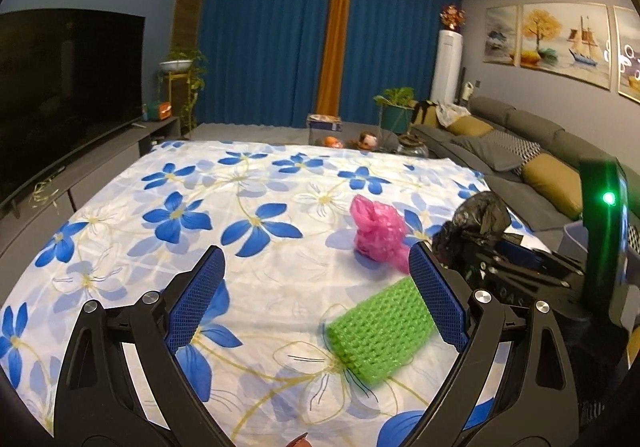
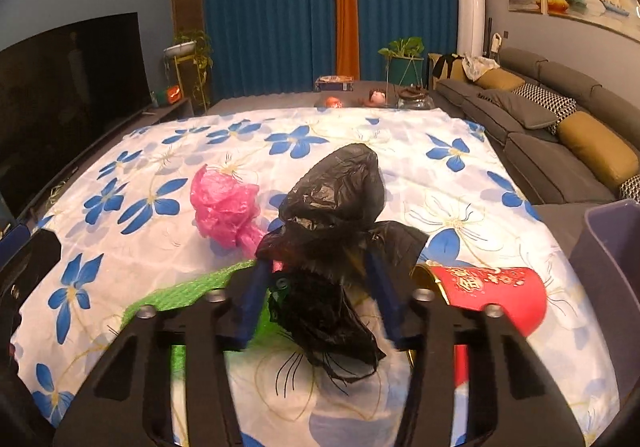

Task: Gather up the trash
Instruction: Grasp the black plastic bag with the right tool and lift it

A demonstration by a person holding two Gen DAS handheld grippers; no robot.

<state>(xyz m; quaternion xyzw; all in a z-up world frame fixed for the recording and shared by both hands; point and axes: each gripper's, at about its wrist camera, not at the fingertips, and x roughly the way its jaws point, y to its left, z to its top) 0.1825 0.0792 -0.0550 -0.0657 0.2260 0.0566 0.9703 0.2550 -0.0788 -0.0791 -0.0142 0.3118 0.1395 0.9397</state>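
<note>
The trash was mostly still out on the tabletop (image 2: 500, 163). The black bag (image 2: 332, 215) sat squeezed between the right gripper (image 2: 316, 287) fingers. A pink bag (image 1: 378, 233) and green foam (image 1: 380, 331) lay between the left gripper (image 1: 316, 293) wide fingers. A red cup (image 2: 492, 295) waited just right.

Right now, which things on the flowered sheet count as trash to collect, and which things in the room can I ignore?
Trash for the job:
- black plastic bag, between the right gripper fingers
- pink plastic bag
- green foam net, by the open left gripper
- red paper cup
- purple bin, probably the drop point

Ignore:
- television
- sofa
- potted plant
</note>
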